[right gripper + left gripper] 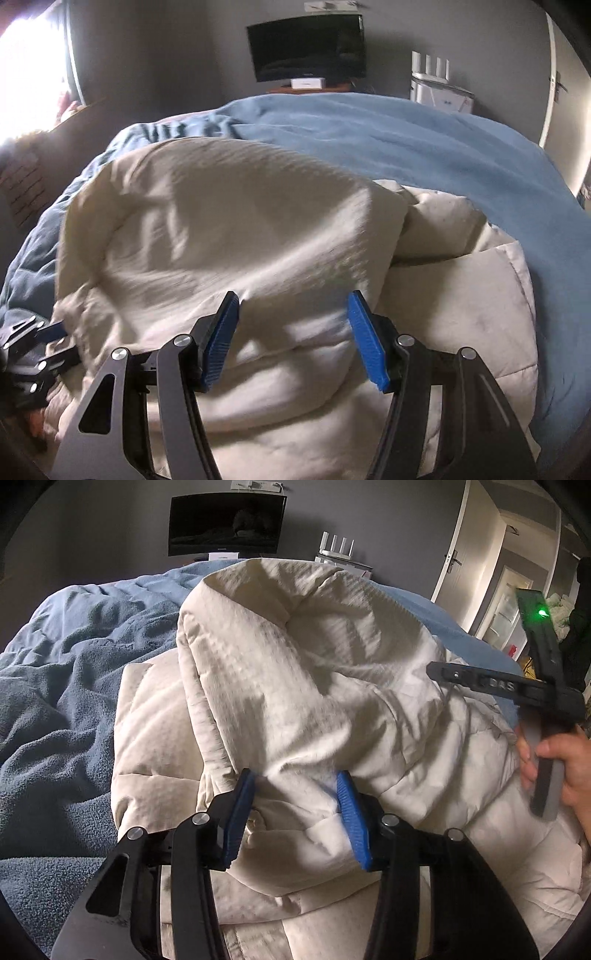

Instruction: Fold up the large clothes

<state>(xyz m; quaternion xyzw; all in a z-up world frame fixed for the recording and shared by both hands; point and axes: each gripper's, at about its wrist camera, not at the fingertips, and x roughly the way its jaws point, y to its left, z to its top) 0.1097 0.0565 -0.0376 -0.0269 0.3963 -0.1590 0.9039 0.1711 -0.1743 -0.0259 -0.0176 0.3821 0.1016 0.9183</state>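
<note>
The cream padded garment (295, 686) lies bunched on the blue blanket (66, 686) that covers the bed, towards the near edge, with one thick fold raised over the flatter quilted layer beneath. The left gripper (295, 814) has its blue pads (240, 812) pressed into a gathered wad of that raised fold — clamped on the cloth, jaws partly apart because the bundle is thick. The right gripper (293, 341) grasps the same fold further along in the same way, cloth bulging between its pads. In the left wrist view a hand (565, 771) carries it at the right edge of the frame.

The step in hand looks like carrying the raised fold over to lay it flat. To do it well, both grips ought to move together at matching height, so the edge between them stays taut and does not sag or twist. The puffy filling will likely spring back — pressing down after landing should help. The slippery shell may creep out of the pads, so a smooth, unhurried sweep seems safer. Releasing should wait until the fold rests squarely on the lower layer, edges roughly in line.
</note>
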